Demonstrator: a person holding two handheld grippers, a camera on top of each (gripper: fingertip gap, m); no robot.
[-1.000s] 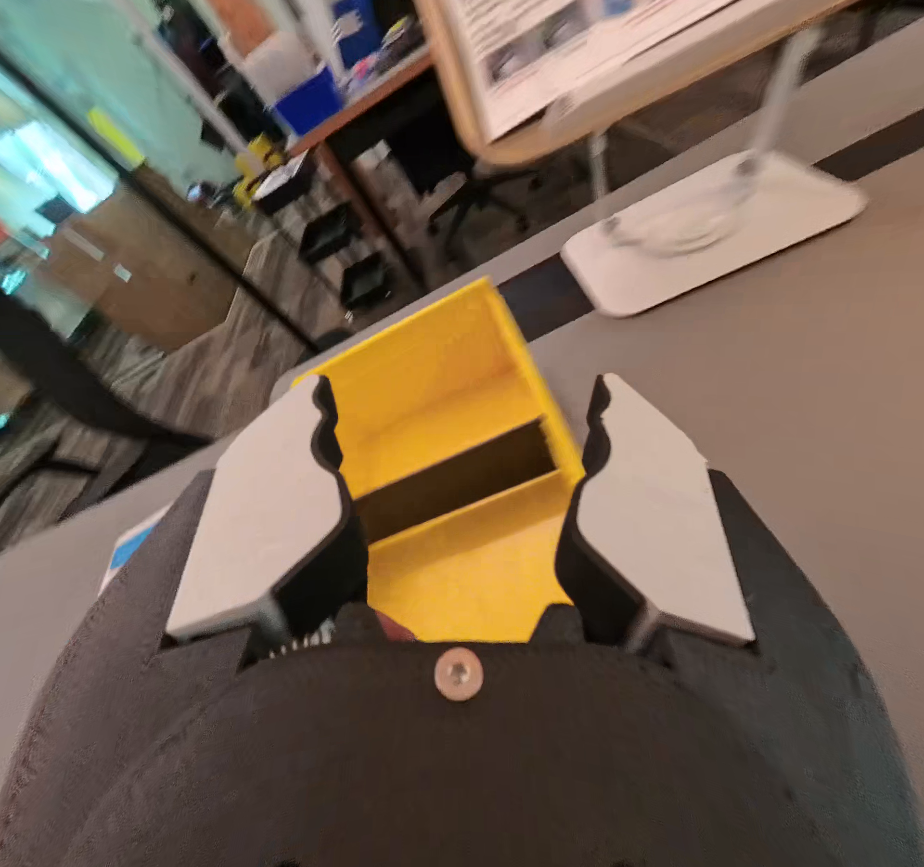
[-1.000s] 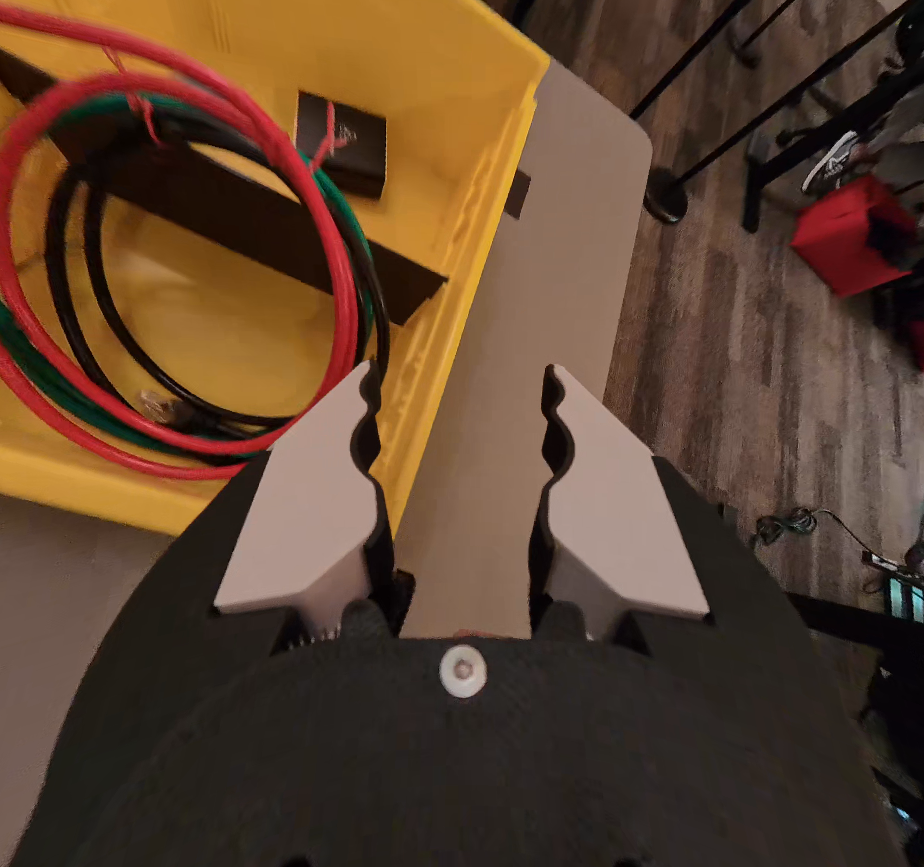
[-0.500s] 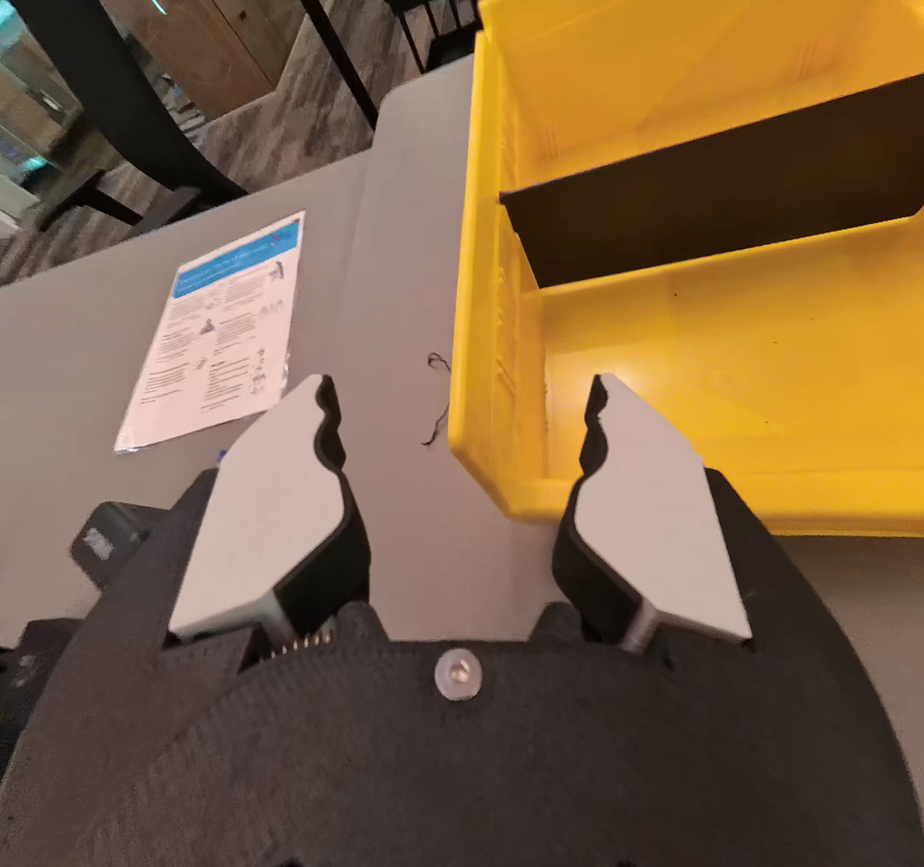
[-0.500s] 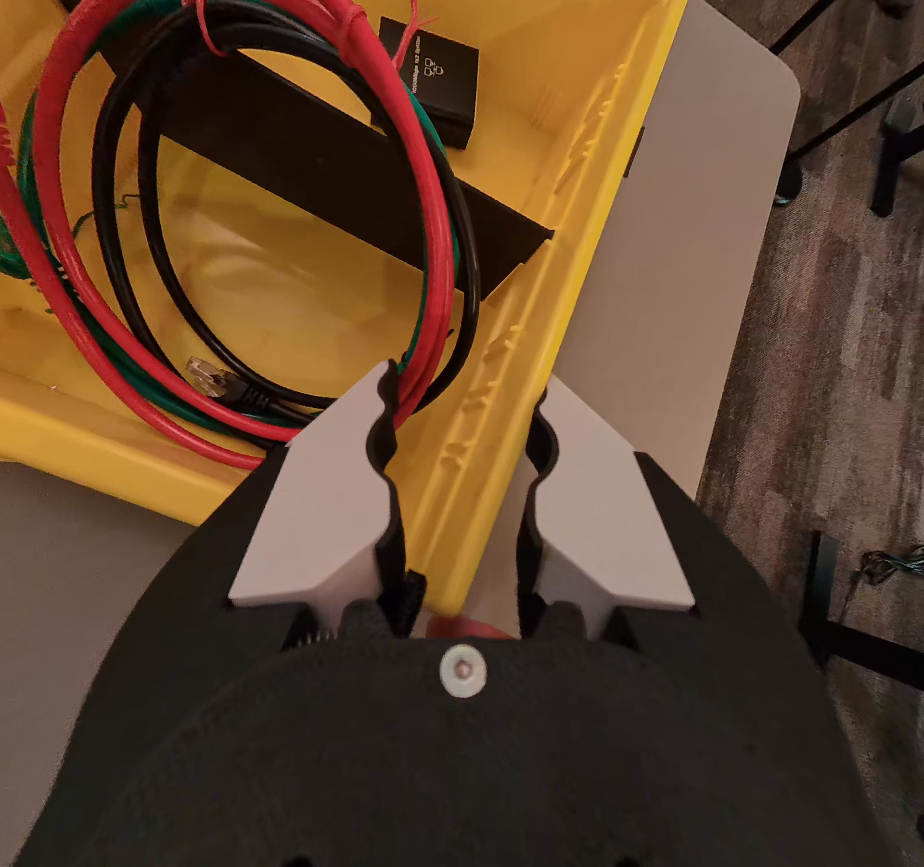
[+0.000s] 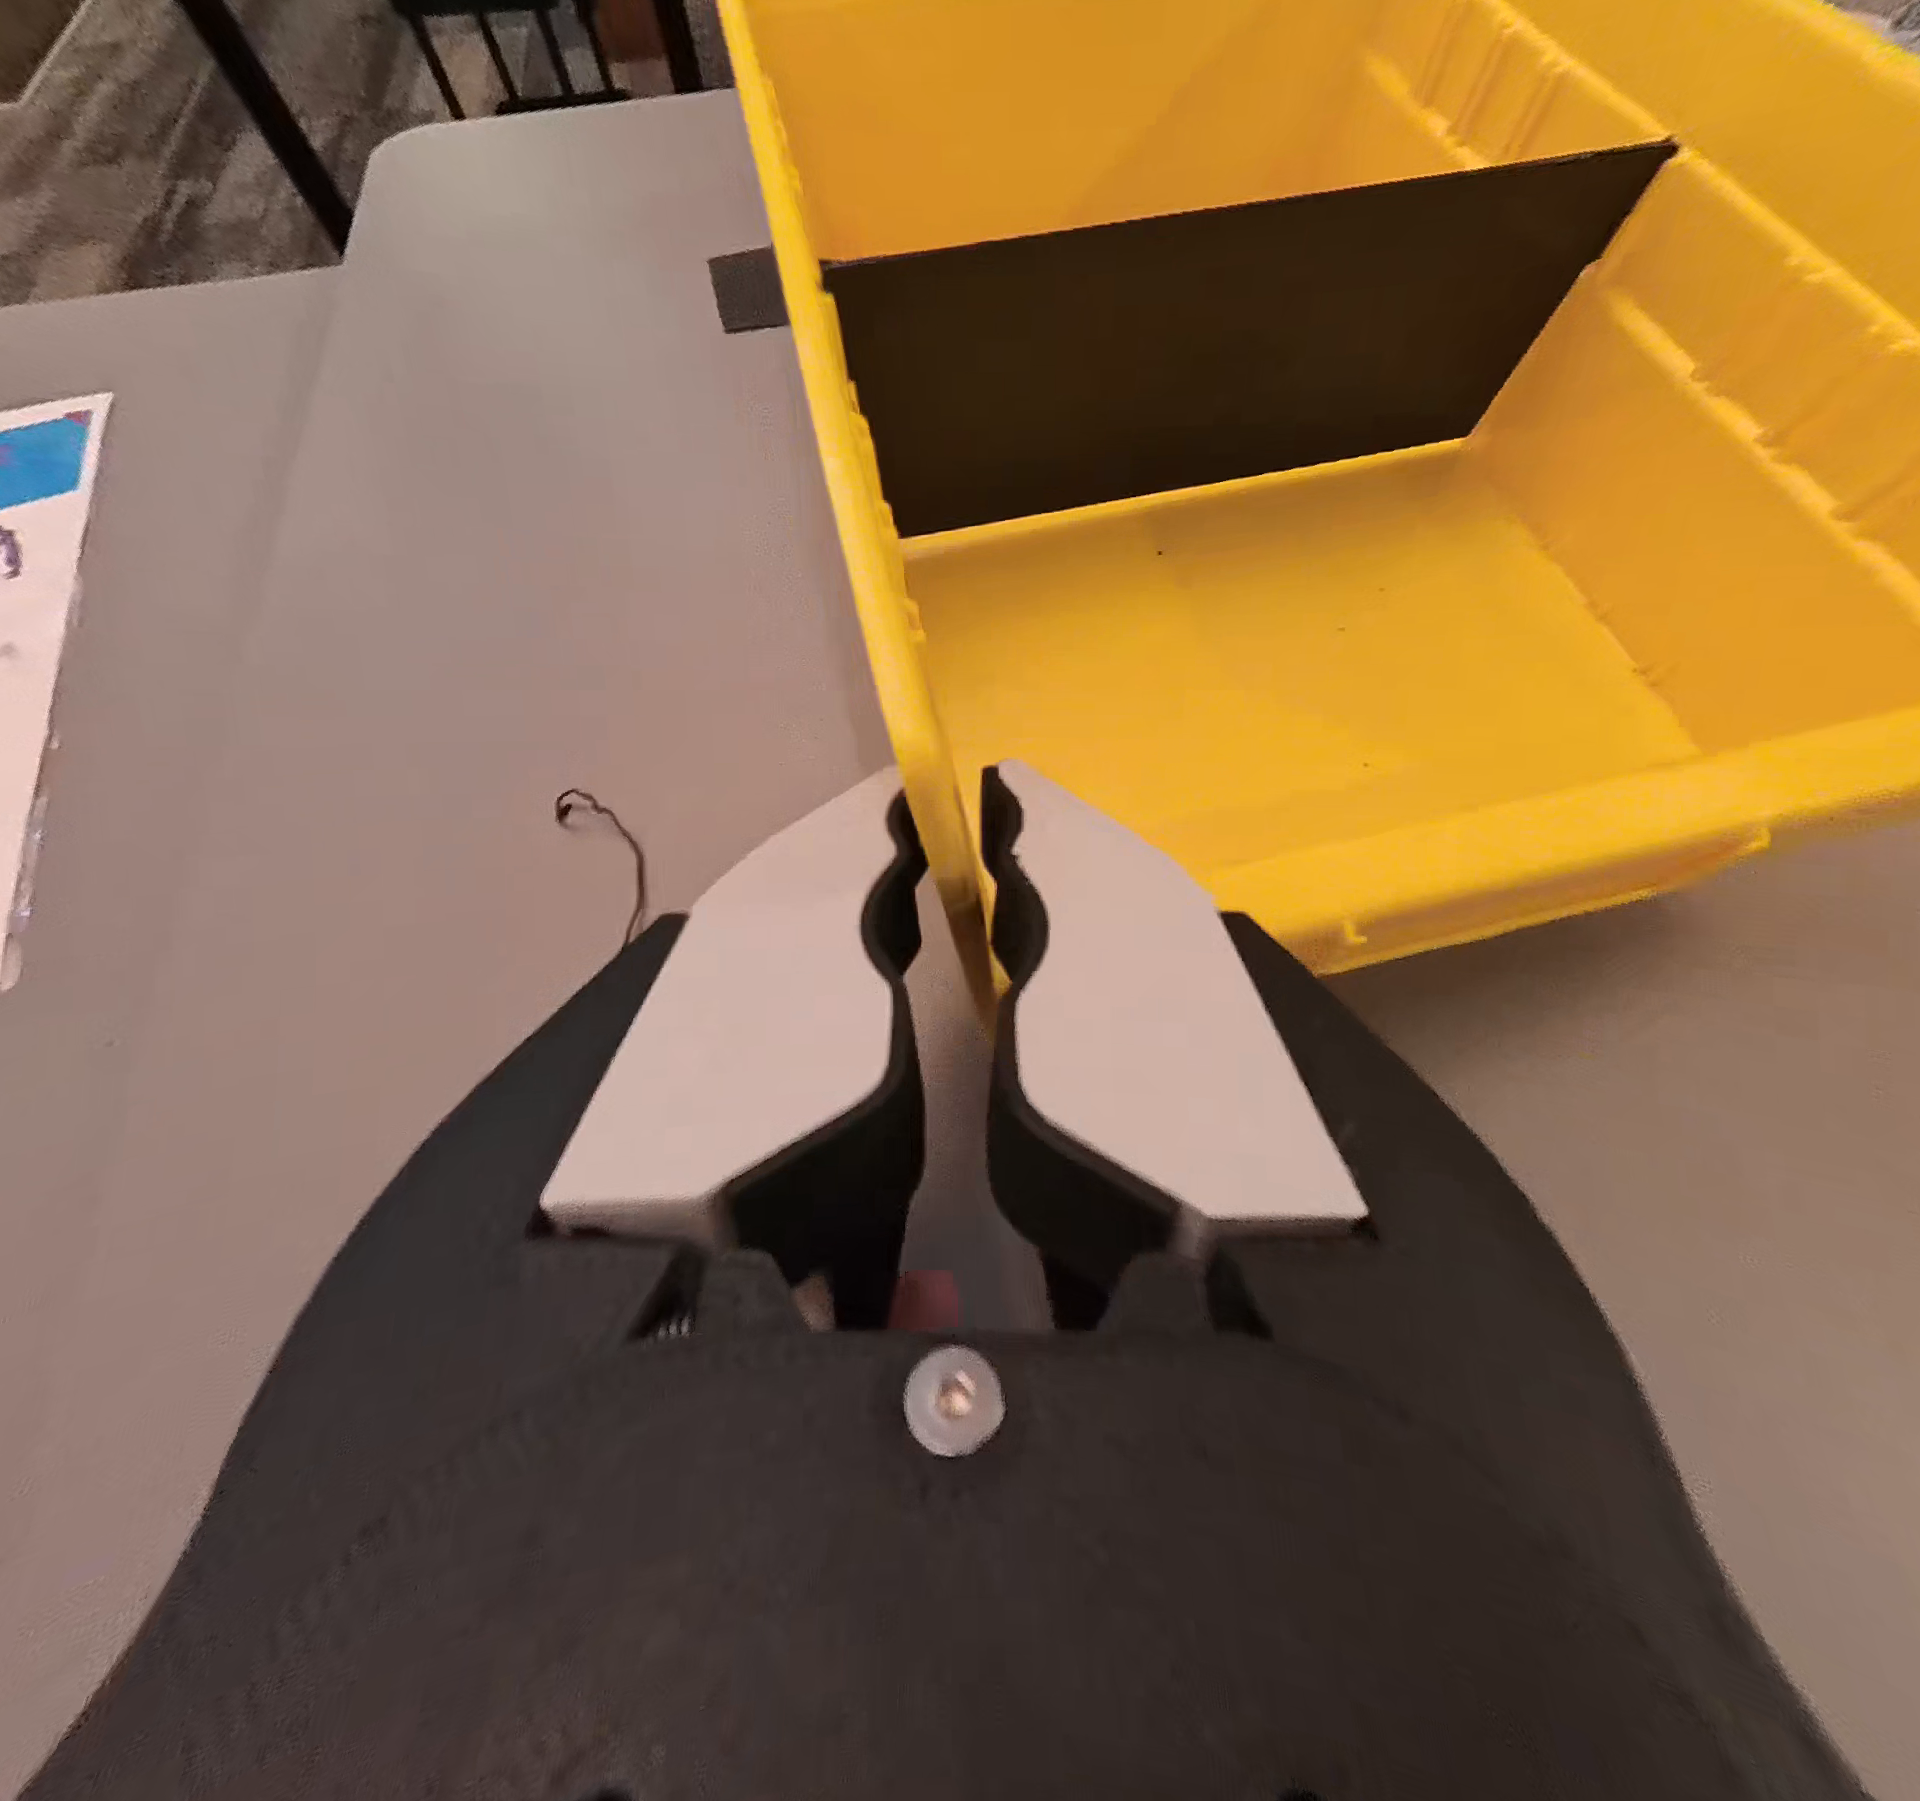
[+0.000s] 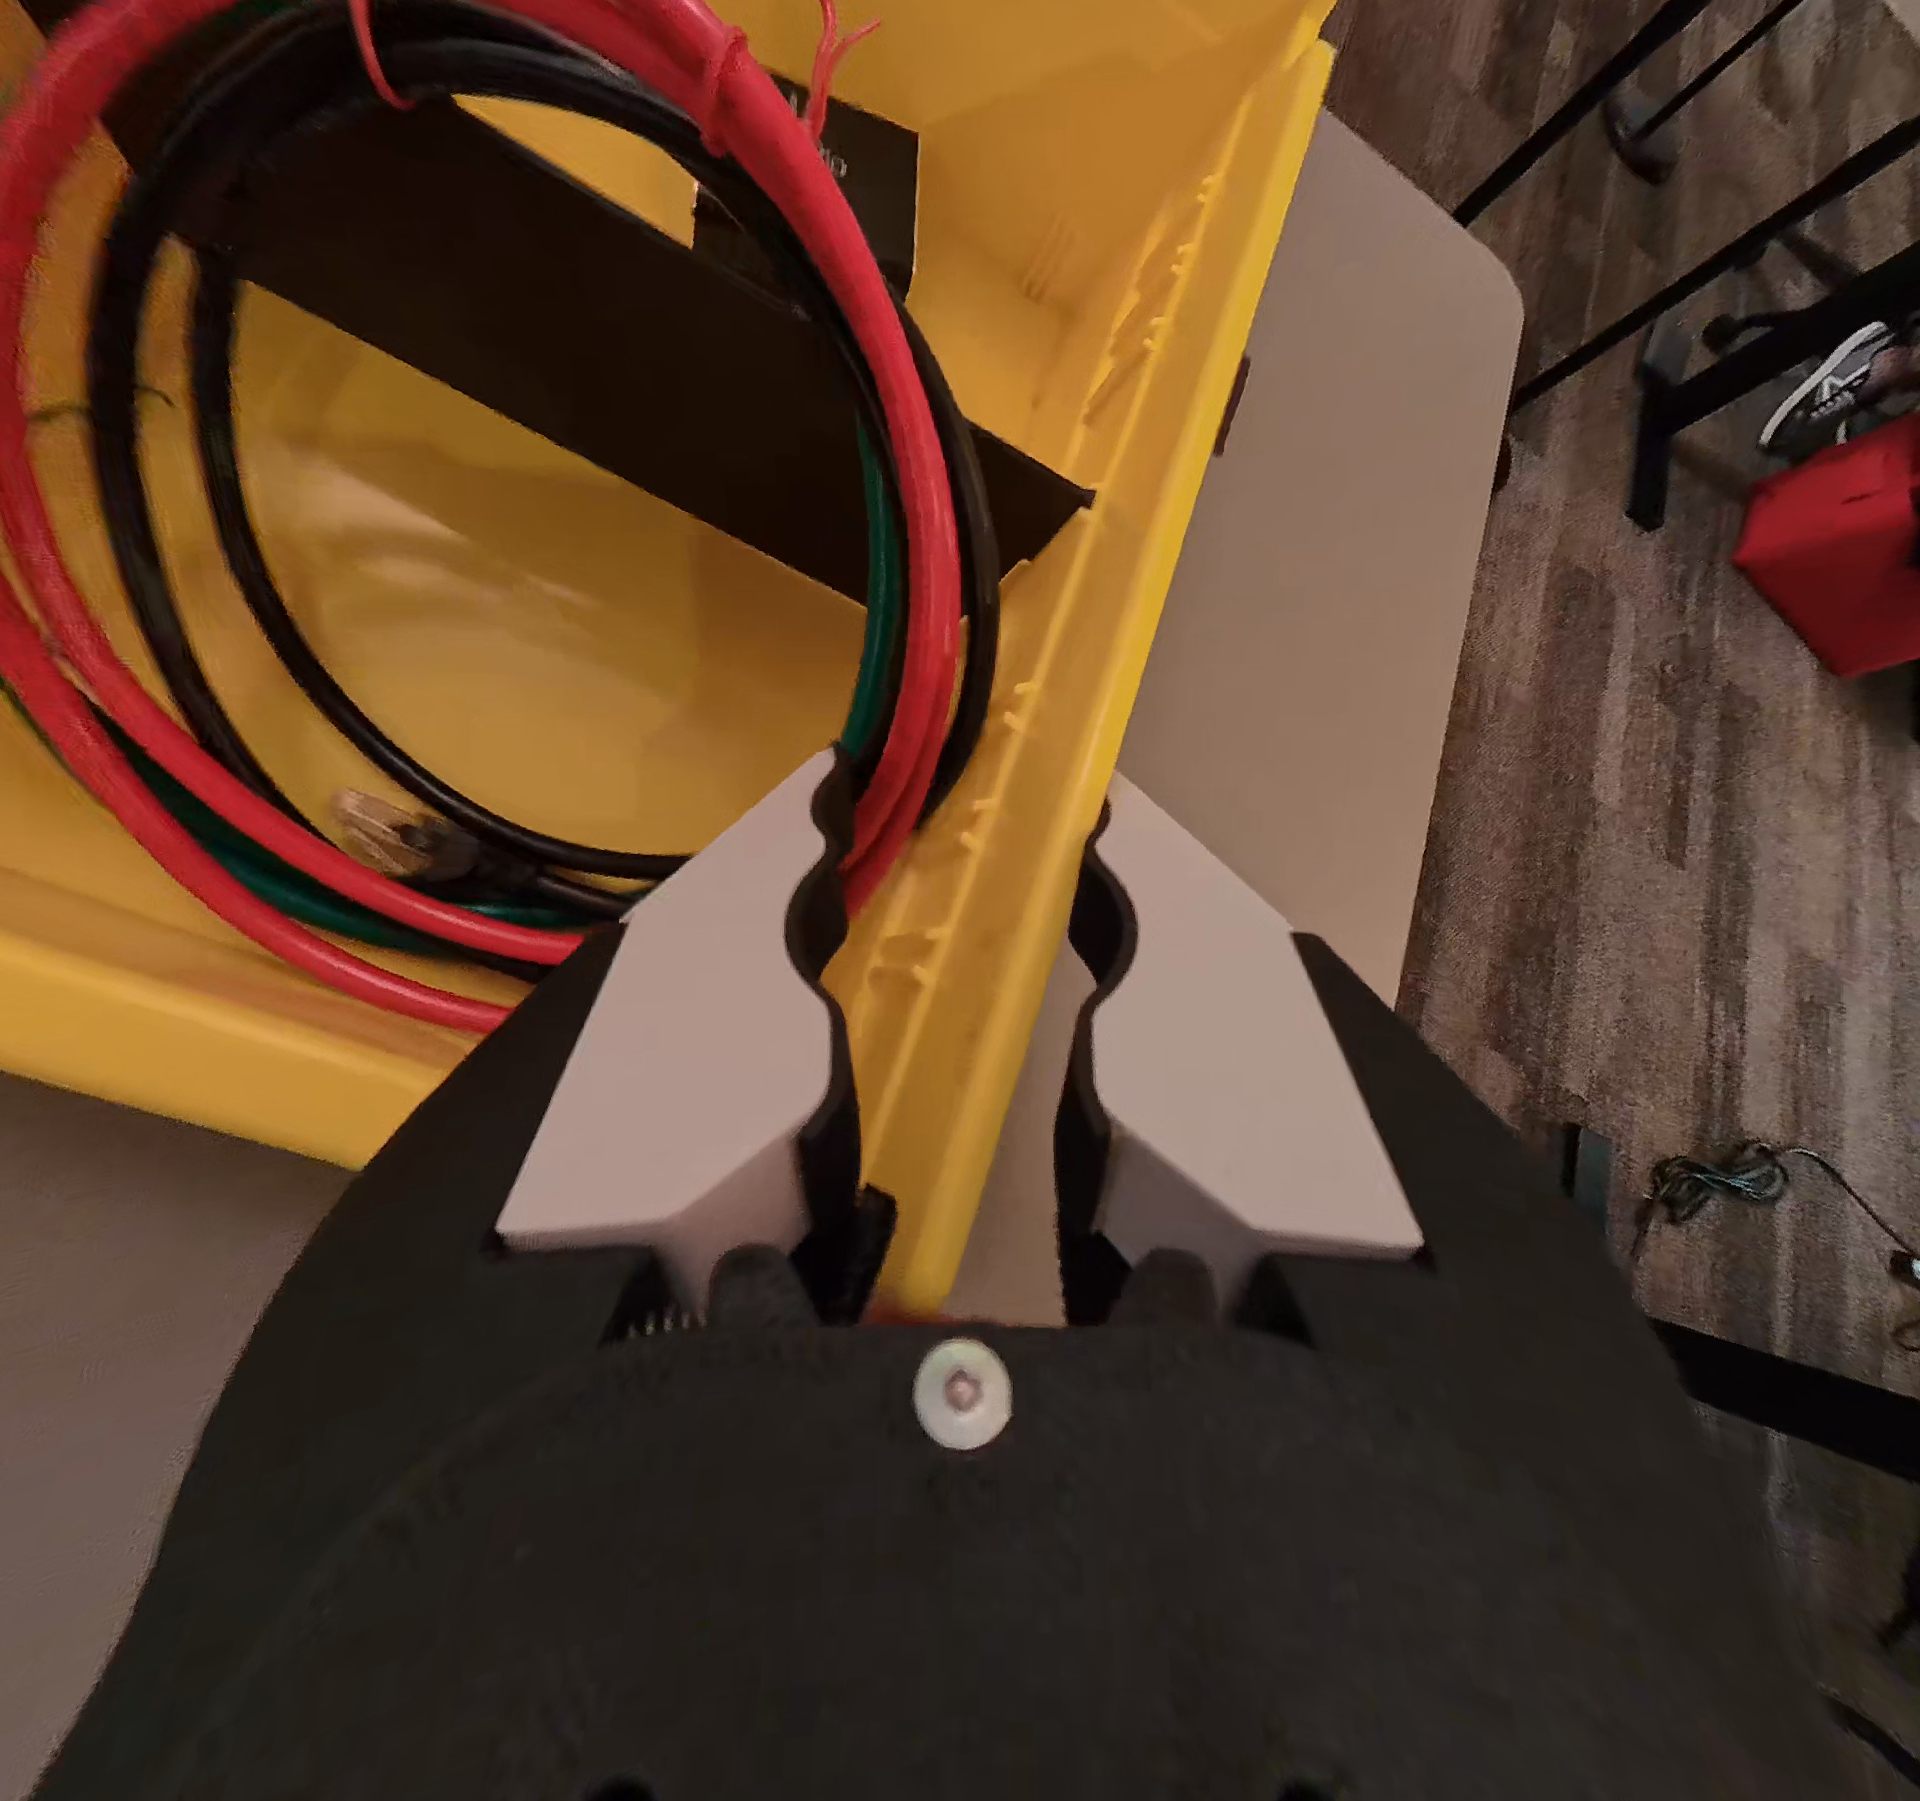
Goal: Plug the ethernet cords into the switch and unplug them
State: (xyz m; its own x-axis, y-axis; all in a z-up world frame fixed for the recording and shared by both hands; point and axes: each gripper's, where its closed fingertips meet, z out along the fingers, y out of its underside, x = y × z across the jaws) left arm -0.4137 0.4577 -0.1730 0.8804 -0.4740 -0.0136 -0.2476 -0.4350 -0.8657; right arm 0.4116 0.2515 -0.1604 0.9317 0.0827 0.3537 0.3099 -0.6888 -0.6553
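The left gripper point(image 5: 948, 852) pinches the yellow bin point(image 5: 1299, 671) wall; the right gripper point(image 6: 961, 878) straddles the opposite wall, fingers apart. Coiled ethernet cords point(image 6: 914, 546) lie inside: light, springy, best grasped behind the plug point(image 6: 379, 832).

You see a smooth, shiny plastic yellow bin point(image 5: 1299, 691) (black divider point(image 5: 1164, 359) looks matt) and rubbery, glossy red cord point(image 6: 914, 463).
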